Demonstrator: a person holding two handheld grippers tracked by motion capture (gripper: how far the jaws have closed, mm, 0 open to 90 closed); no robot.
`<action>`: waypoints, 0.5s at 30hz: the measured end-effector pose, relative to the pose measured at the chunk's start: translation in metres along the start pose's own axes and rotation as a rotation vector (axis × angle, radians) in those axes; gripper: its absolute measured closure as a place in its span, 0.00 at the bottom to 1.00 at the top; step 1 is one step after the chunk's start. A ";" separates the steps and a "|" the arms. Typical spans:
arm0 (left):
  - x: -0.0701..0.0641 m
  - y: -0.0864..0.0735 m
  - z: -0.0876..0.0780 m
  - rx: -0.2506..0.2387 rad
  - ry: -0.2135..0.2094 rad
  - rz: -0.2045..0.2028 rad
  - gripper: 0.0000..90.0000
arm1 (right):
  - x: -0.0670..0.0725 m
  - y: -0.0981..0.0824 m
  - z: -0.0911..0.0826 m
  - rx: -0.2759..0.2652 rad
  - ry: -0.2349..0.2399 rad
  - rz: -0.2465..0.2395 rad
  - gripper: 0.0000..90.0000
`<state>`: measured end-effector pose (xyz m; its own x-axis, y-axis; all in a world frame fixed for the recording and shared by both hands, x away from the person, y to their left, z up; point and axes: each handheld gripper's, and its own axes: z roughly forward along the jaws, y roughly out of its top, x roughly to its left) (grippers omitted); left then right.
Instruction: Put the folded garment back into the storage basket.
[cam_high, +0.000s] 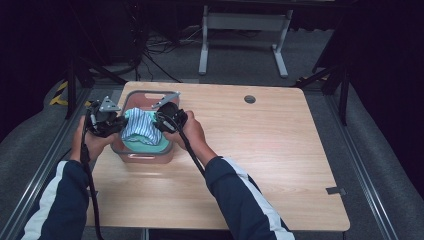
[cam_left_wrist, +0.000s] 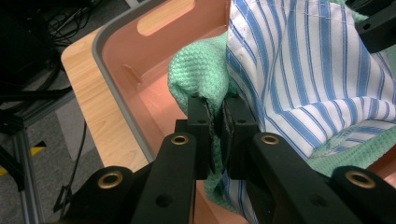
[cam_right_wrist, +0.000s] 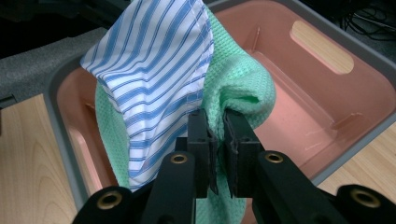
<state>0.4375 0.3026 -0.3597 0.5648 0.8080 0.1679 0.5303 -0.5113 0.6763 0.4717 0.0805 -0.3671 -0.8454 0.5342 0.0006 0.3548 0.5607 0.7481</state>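
- Dark curtains and cables ring a light wooden table (cam_high: 250, 165) on grey carpet.
- Left gripper (cam_left_wrist: 215, 122): its jaws are clamped on a fold of the green waffle cloth (cam_left_wrist: 196, 65), at the edge where the blue-striped cloth (cam_left_wrist: 303, 70) lies against it.
- Right gripper (cam_right_wrist: 217, 133): its jaws are likewise pinched tight on a green fold, with the striped cloth draped just beside the left jaw.
- Both cloths hang bunched between the two grippers, over and partly inside the pink tub (cam_high: 145, 159).
- From above, the left hand (cam_high: 85, 137) and right hand (cam_high: 192, 131) flank the tub on either side.
- Grey trim runs along the tub's rim, and a handle slot is cut in its wall.
- That tub sits near the table's left far corner.
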 end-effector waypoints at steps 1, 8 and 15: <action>0.000 0.000 0.001 -0.003 0.006 0.006 0.93 | 0.000 -0.002 0.002 0.008 0.004 0.002 0.91; -0.004 -0.002 0.010 0.025 0.009 0.015 0.93 | 0.000 -0.006 0.008 0.035 0.002 -0.002 0.91; -0.005 -0.004 0.015 0.045 0.005 0.029 0.92 | -0.002 -0.011 0.012 0.056 0.002 -0.013 0.90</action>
<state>0.4422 0.2958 -0.3741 0.5772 0.7939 0.1913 0.5412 -0.5473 0.6384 0.4740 0.0809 -0.3828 -0.8508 0.5254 -0.0072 0.3659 0.6022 0.7095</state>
